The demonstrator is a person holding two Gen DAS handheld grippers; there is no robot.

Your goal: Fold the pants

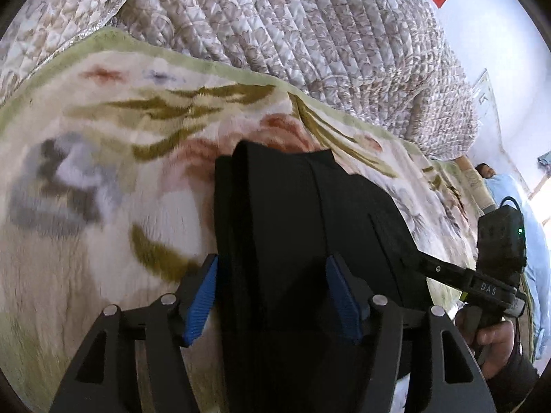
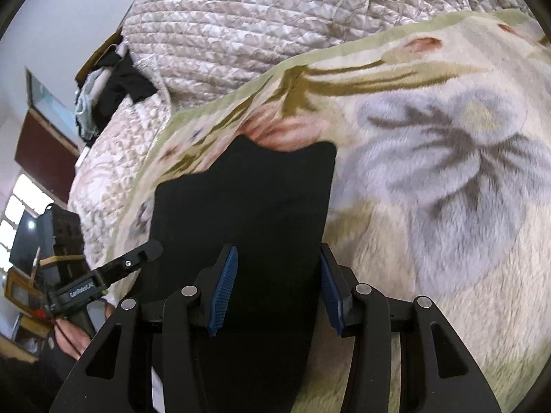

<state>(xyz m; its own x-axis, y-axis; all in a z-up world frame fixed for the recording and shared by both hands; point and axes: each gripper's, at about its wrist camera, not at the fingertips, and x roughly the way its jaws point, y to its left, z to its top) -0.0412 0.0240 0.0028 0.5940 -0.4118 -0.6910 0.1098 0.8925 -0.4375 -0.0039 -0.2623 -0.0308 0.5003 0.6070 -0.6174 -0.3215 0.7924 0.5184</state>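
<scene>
The black pants (image 1: 310, 206) lie folded into a narrow stack on a floral plush blanket (image 1: 103, 206). My left gripper (image 1: 273, 297) hovers over their near end, open, with its blue pads standing clear on either side of the cloth. In the right wrist view the same pants (image 2: 248, 199) run under my right gripper (image 2: 277, 292). It is open too, and the cloth passes beneath its left finger. A finger (image 1: 434, 268) of the right gripper reaches the pants' right edge, held by a hand (image 1: 492, 337). A finger (image 2: 144, 253) of the left gripper shows at their left edge.
A quilted beige bedspread (image 1: 310, 34) is bunched up behind the blanket (image 2: 447, 206). A heap of dark and pale clothes (image 2: 110, 86) sits at the bed's far left corner. Light blue fabric (image 1: 506, 192) lies at the right. A dark cabinet (image 2: 41, 151) and a bright window (image 2: 17, 206) stand beyond the bed.
</scene>
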